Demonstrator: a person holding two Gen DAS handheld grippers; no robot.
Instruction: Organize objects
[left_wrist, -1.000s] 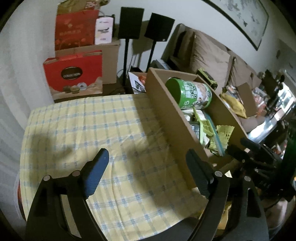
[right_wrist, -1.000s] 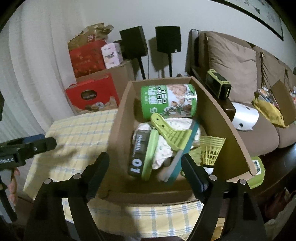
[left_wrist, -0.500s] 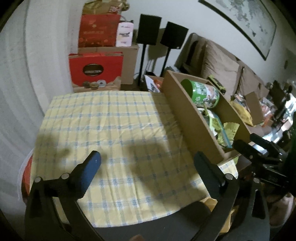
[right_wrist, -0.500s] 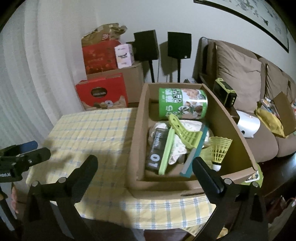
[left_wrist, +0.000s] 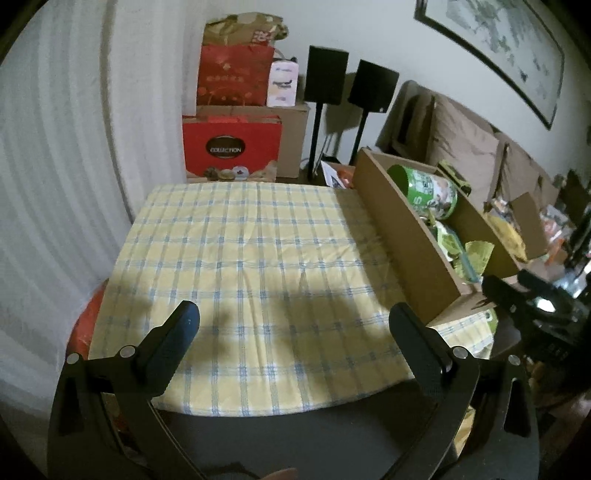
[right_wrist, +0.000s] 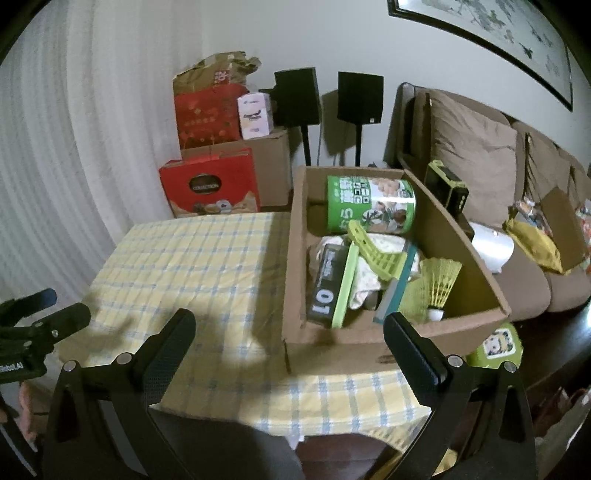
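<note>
Both tools are matte black, with textured finger pads (left_wrist: 168, 347), silver screws (right_wrist: 452, 360) and triangular cutouts.

The left gripper (left_wrist: 293, 321) and the right gripper (right_wrist: 288, 319) both hang empty above the table's near edge, jaws spread wide, well apart from each other.

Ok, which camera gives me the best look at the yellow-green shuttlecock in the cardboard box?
The right wrist view. It looks down into the cardboard box, so the shuttlecock shows whole, cork end down, at the near right corner. The left wrist view sees the box side-on; its wall hides all but the top of the feathered skirt.
</note>
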